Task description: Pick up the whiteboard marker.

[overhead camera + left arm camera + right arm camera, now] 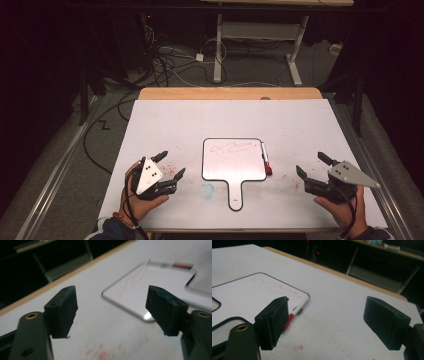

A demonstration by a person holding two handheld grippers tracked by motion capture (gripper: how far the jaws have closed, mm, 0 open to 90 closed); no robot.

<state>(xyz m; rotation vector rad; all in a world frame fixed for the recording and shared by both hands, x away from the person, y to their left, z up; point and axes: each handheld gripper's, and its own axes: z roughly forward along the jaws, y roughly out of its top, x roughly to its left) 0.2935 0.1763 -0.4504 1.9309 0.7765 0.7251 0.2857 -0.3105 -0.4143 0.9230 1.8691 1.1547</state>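
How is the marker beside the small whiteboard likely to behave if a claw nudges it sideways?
The marker looks thin and round, so it would probably roll. It lies along the whiteboard edge, which may stop it rolling that way. Its smooth barrel could slip between claw pads.

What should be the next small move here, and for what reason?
Probably the right gripper should move toward the marker and close on it. Both grippers are open and hold nothing. The marker lies along the right edge of the small whiteboard, nearer the right gripper than the left gripper. The board already carries a red scribble, so writing or wiping seems likely.
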